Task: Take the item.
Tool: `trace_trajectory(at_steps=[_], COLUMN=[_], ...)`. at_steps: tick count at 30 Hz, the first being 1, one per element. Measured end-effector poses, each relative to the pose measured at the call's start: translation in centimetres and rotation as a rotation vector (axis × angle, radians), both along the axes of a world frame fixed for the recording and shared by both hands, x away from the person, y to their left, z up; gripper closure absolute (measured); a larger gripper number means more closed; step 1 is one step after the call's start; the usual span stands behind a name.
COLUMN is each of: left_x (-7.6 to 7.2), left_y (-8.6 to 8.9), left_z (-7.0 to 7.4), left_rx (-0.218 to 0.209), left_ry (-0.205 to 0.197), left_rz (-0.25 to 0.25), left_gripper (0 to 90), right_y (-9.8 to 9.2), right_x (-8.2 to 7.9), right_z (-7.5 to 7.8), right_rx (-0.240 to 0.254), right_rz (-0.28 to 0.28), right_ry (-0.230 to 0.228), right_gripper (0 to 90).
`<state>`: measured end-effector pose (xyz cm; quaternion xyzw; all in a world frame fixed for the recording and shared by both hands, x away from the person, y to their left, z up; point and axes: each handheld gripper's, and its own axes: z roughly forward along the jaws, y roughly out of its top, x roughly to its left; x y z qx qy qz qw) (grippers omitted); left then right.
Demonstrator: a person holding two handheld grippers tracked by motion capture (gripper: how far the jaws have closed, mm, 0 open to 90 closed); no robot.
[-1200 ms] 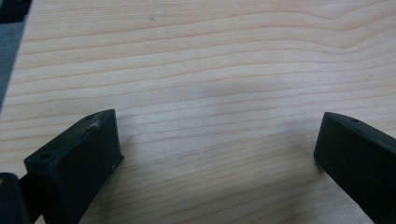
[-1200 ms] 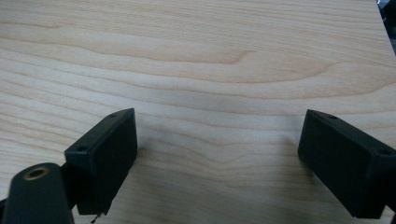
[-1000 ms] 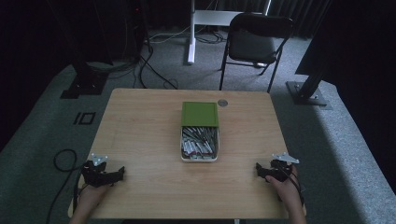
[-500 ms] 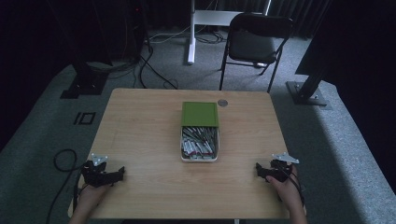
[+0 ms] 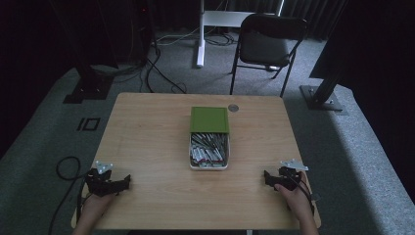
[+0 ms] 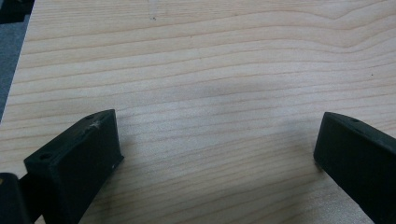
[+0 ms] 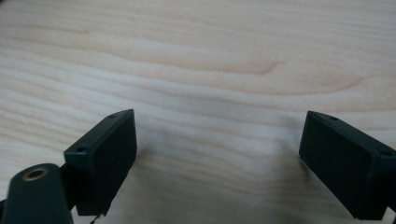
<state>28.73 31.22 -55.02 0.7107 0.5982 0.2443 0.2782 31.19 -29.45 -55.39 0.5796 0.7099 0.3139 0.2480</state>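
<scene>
A white box [image 5: 209,155] with several pens or metal pieces inside sits at the middle of the wooden table [image 5: 147,142]; its green lid [image 5: 209,120] is slid back over the far half. My left gripper [image 5: 122,182] rests near the front left corner, held by a hand. Its jaws stand wide apart over bare wood, left gripper [image 6: 219,144] open with nothing between. My right gripper [image 5: 267,177] rests near the front right edge, also hand-held. The right gripper [image 7: 219,144] is open over bare wood.
A small round grey disc [image 5: 233,107] lies on the table just beyond the lid. A black folding chair [image 5: 266,44] stands behind the table, with a white desk leg [image 5: 200,34] and cables on the floor. A dark stand base [image 5: 323,98] is at the right.
</scene>
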Motion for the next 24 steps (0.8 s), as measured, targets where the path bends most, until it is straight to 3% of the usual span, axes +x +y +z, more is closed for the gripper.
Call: trace_trajectory(at_steps=[9,13,24], left_x=[0.0,0.0,0.0], left_y=[0.0,0.0,0.0], left_z=[0.0,0.0,0.0], left_rx=[0.0,0.001,0.001], left_ry=[0.001,0.001,0.001], left_rz=[0.0,0.0,0.0], left_gripper=[1.3,1.3,1.3], right_y=[0.7,1.4,3.8], right_x=[0.4,0.8,1.5], right_z=[1.8,3.2,6.2], right_rx=[-0.001,0.001,0.014], right_rz=[0.005,0.011,0.067], right_ry=[-0.047,-0.085,-0.162], right_gripper=[11.5,11.5,11.7])
